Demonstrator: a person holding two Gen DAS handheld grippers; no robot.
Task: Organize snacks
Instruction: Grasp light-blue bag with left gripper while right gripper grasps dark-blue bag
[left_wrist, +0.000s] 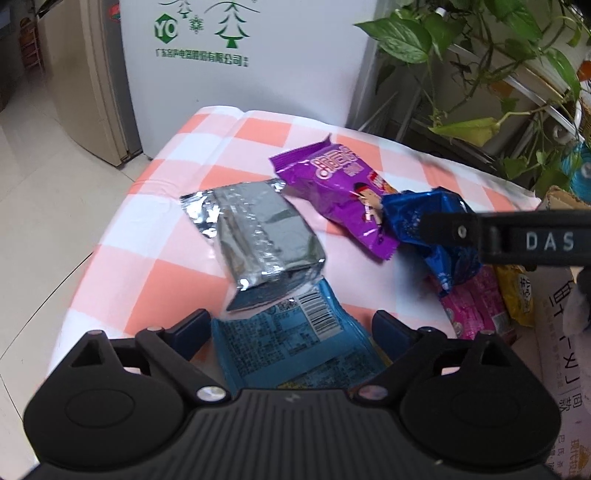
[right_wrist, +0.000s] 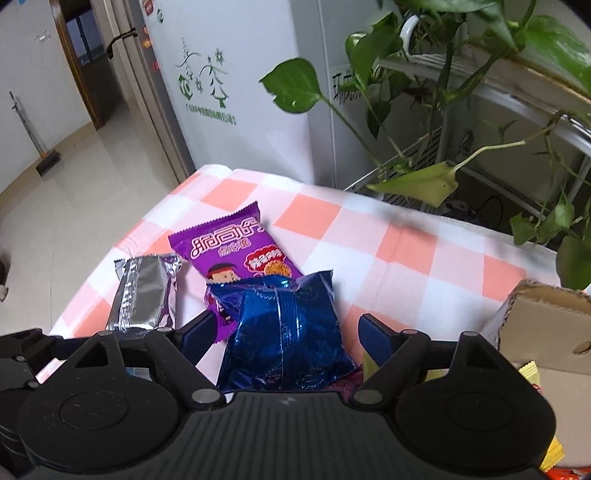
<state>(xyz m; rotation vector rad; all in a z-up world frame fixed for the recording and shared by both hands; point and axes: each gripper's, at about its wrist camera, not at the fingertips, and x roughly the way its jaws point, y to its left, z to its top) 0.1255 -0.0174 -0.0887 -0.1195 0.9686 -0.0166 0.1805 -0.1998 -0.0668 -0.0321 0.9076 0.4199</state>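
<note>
Between my left tongs (left_wrist: 288, 328), spread wide, lies a light-blue packet (left_wrist: 291, 347), unseen from the right. My right tongs (right_wrist: 286, 332) straddle the dark-blue packet (right_wrist: 284, 332), unpressed; purple packet (right_wrist: 232, 251) farther on the surface (right_wrist: 388, 251).

- A checked cloth (right_wrist: 399, 243) covers the table.
- A white fridge (left_wrist: 258, 74) stands behind it.
- A leafy plant (right_wrist: 443, 66) hangs over a wire rack (right_wrist: 517, 107).

Pale tile floor (left_wrist: 44, 192), white fridge (left_wrist: 240, 85) behind — leafy plant (left_wrist: 480, 40) on rack, rt.
</note>
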